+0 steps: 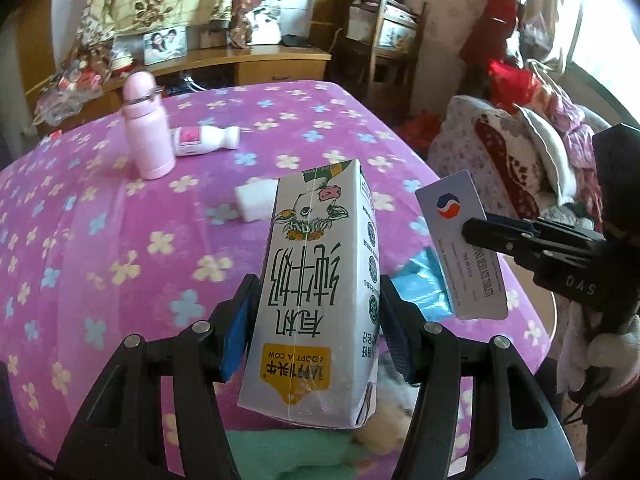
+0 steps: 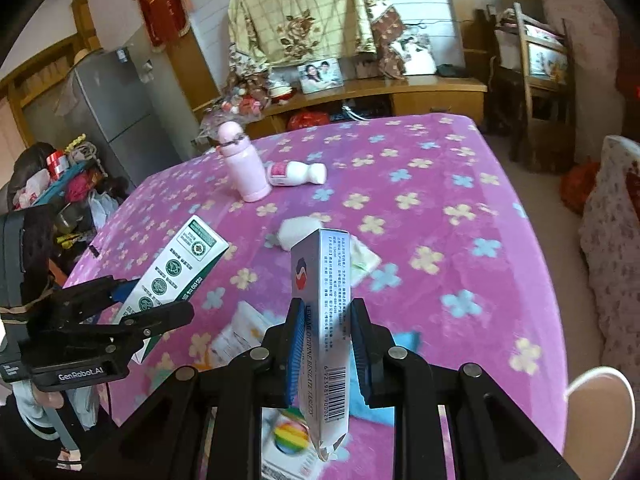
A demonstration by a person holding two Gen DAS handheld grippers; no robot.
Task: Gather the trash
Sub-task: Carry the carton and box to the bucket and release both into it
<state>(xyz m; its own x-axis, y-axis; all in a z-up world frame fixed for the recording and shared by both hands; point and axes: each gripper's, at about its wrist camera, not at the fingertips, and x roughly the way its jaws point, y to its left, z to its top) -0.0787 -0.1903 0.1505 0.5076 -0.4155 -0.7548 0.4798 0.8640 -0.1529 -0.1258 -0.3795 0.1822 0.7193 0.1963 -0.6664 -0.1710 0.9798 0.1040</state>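
My left gripper (image 1: 316,320) is shut on a white milk carton (image 1: 316,280) with a cow picture, held above the purple flowered table (image 1: 120,240). The carton also shows in the right wrist view (image 2: 176,268). My right gripper (image 2: 326,344) is shut on a slim silver medicine box (image 2: 326,320), also held above the table; the box shows at the right in the left wrist view (image 1: 460,248). A crumpled white tissue (image 2: 296,232) lies mid-table. A small white bottle with a pink label (image 2: 294,174) lies on its side beside an upright pink flask (image 2: 244,168).
Flat papers and packets (image 2: 240,332) and a blue sheet (image 2: 404,344) lie on the table's near part. A wooden sideboard (image 2: 400,92) with a photo frame stands behind the table. A grey fridge (image 2: 112,108) is at left, a cushioned seat (image 1: 520,160) at right.
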